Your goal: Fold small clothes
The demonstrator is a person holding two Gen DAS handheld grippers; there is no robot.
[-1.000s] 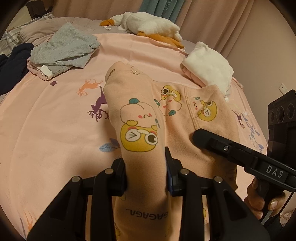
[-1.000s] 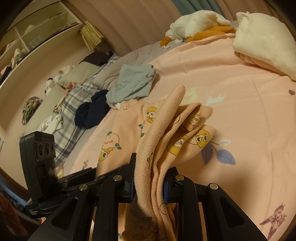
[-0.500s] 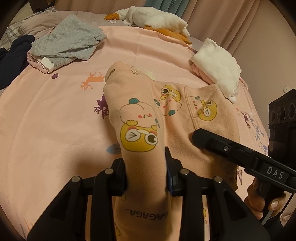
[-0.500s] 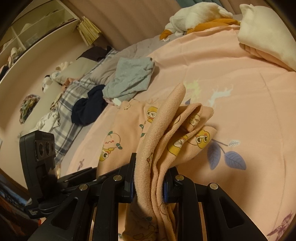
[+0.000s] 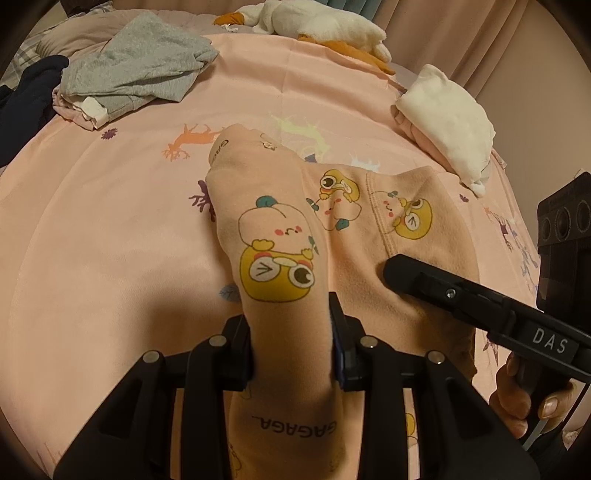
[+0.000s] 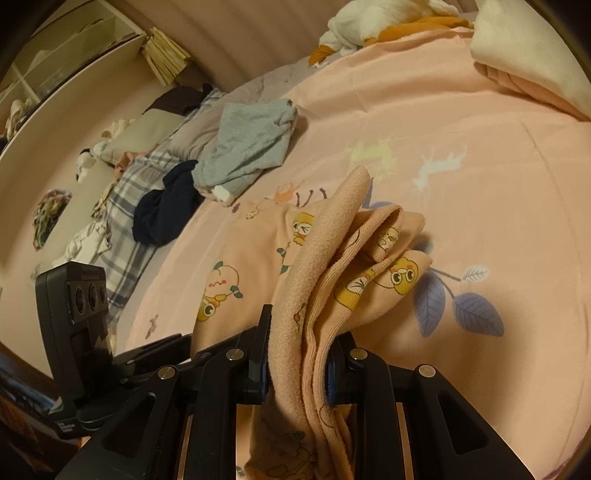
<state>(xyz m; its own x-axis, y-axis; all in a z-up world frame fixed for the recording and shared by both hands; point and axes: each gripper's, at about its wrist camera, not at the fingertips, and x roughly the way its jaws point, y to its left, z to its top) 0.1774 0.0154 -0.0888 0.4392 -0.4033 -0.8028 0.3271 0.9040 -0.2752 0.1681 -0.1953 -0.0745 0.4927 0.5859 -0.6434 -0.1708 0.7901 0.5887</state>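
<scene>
A small peach garment (image 5: 273,236) printed with yellow cartoon figures hangs between both grippers over the pink bedsheet (image 5: 110,240). My left gripper (image 5: 293,347) is shut on one bunched end of it, the cloth running up between the pads. In the right wrist view the same peach garment (image 6: 332,266) is folded into several layers, and my right gripper (image 6: 297,354) is shut on that thick edge. The right gripper (image 5: 391,271) also shows in the left wrist view, pressing against the cloth from the right. The left gripper's body appears at the left of the right wrist view.
A grey garment (image 5: 136,70) and a dark blue one (image 5: 26,96) lie at the far left. A folded white and pink pile (image 5: 447,118) sits at the far right, a plush goose (image 5: 317,22) behind. Shelves (image 6: 62,55) stand beyond the bed. A hand (image 5: 524,395) holds the right gripper.
Both grippers have sunk toward the bed with the garment still held. The bed's far items have shifted up in both views. Neither grip has changed.
</scene>
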